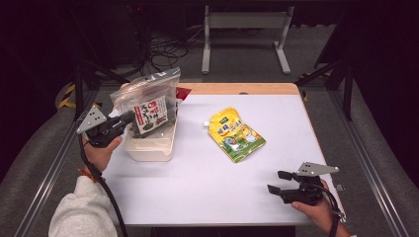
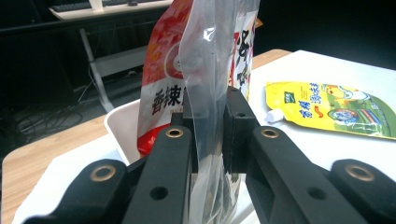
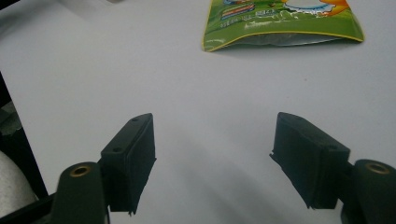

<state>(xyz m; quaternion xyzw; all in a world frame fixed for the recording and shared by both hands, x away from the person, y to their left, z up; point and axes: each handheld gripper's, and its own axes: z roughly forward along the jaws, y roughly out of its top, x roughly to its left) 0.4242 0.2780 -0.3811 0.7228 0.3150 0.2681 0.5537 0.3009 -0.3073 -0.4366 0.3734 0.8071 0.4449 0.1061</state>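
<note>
Gripping clear snack bag above white bin: left gripper, jaws clamped. Right gripper, jaws spread, empty, well apart from bin.

Clear bag over bin, pouch to its right.

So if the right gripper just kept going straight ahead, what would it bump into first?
Probably the yellow-and-green spouted drink pouch; the open right gripper points over bare white table towards it, though depth is unclear.
</note>
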